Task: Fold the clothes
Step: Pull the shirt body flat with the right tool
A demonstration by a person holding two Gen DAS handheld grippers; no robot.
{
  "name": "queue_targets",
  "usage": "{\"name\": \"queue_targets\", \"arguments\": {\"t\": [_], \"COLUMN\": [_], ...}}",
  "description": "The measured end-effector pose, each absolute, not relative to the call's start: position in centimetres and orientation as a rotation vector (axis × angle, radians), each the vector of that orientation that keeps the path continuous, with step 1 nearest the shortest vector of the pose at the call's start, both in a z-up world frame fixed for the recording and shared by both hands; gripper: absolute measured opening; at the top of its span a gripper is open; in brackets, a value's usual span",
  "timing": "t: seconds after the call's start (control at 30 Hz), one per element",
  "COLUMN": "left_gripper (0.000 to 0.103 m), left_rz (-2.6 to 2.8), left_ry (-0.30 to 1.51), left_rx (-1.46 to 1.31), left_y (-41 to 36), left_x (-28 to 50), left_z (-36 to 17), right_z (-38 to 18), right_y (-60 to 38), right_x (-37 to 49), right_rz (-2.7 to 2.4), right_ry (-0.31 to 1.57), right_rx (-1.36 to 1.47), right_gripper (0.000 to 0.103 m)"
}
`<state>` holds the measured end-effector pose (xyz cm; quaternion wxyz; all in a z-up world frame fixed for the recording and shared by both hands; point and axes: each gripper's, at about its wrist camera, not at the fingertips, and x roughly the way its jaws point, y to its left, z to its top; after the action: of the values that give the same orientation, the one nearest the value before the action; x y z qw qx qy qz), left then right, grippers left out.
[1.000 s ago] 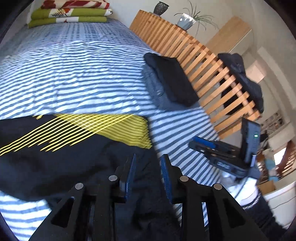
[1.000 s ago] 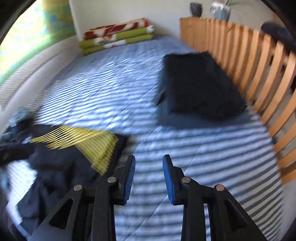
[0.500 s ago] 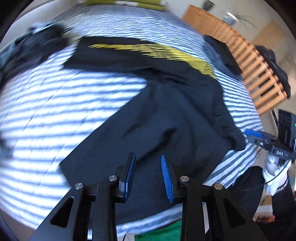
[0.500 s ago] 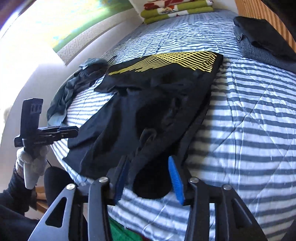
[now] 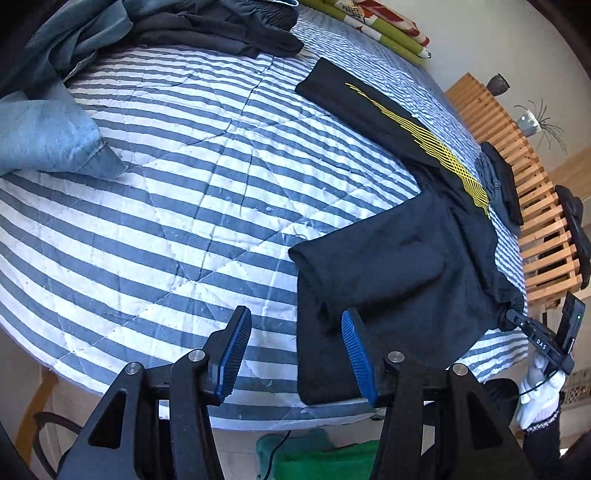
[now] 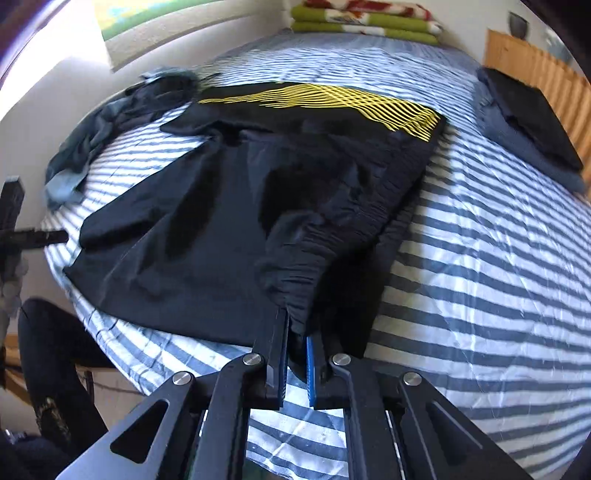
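The black garment (image 6: 236, 206) with yellow lines lies spread across the near half of the bed (image 5: 166, 184), its lower hem reaching the near edge. The right gripper (image 6: 295, 350) has just clamped its jaws onto a bunched ribbed cuff or hem at that edge; cloth fills the narrow gap between the pads. The left gripper (image 5: 295, 350) has just been widening and stands about half open over the garment's near left corner, one pad over black cloth, the other over bare quilt; nothing is pinched. Whether its pads touch the fabric cannot be told from this angle. Risks: the right grip holds a gathered wad, not a single layer, so a lift may drag the body askew and crease the fold; the left jaws straddle the garment's side edge and, if closed as they stand, may catch the quilt or miss the corner. Uneven lifting between the two hands would skew the fold line. Surroundings: a heap of grey-blue clothes (image 5: 55, 140) sits at the far left side of the bed, well apart; a folded dark stack (image 6: 532, 122) lies by the slatted headboard (image 5: 532, 206) on the right; blankets (image 6: 365, 20) rest at the far end. Nothing blocks the garment itself.
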<state>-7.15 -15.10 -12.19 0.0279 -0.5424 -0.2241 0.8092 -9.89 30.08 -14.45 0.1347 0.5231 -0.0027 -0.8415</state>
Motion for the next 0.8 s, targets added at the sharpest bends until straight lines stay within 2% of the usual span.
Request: {"name": "queue_targets", "arguments": {"t": [0.13,0.23,0.3,0.33,0.37,0.4,0.47,0.53,0.57,0.6,0.73,0.8], "left_gripper": [0.055,0.058,0.054,0.046,0.013,0.007,0.008,0.018,0.037,0.048,0.051,0.061], "left_rz": [2.46,2.435,2.396,2.395,2.403,2.4,2.479,2.601,2.656,2.669,2.574,2.517], "left_ry": [-0.667,-0.638,-0.656,-0.656,-0.639,-0.642,-0.763,-0.862,-0.878,-0.88,-0.797,-0.745], "left_rx": [-1.642,-1.663,-1.676,-1.682,-1.697,-1.698,-1.616,-1.53,-1.514,-1.496,-1.539,-1.587], "left_y": [-13.5,-11.9,-11.2,-10.9,-10.8,-10.9,-12.7,-15.0,-15.9,-16.4,-16.1,-15.4], "left_x": [-8.1,-10.3,-11.6,-12.2,-12.8,-13.5,-14.1,-14.2,-14.0,-13.7,-12.1,-11.0], "left_z": [-12.0,-12.7,-13.5,-13.8,-14.0,-14.0,-12.7,-11.1,-10.4,-9.9,-10.1,-10.9], "right_z": [-12.2,-12.8,-13.3,-13.5,-13.7,-13.9,-14.2,-14.3,-14.2,-14.3,-14.7,-15.0], "right_y": [36.5,39.1,38.8,38.3,37.8,37.3,36.9,36.9,36.7,36.7,36.6,36.5], "right_x": [-8.8,-8.2,-8.2,-8.2,-8.1,-8.1,-8.3,-8.6,-8.7,-8.7,-9.1,-9.3], "right_rz": [-2.598,-2.628,-2.634,-2.638,-2.639,-2.631,-2.626,-2.623,-2.623,-2.624,-2.607,-2.593], "right_ry": [-0.173,-0.226,-0.19,-0.155,-0.121,-0.098,-0.07,-0.057,-0.061,-0.07,-0.088,-0.109], "right_rx": [1.537,1.602,1.635,1.635,1.634,1.632,1.649,1.657,1.658,1.662,1.684,1.695], "right_gripper": [0.005,0.005,0.005,0.005,0.005,0.005,0.005,0.005,0.005,0.005,0.005,0.005]}}
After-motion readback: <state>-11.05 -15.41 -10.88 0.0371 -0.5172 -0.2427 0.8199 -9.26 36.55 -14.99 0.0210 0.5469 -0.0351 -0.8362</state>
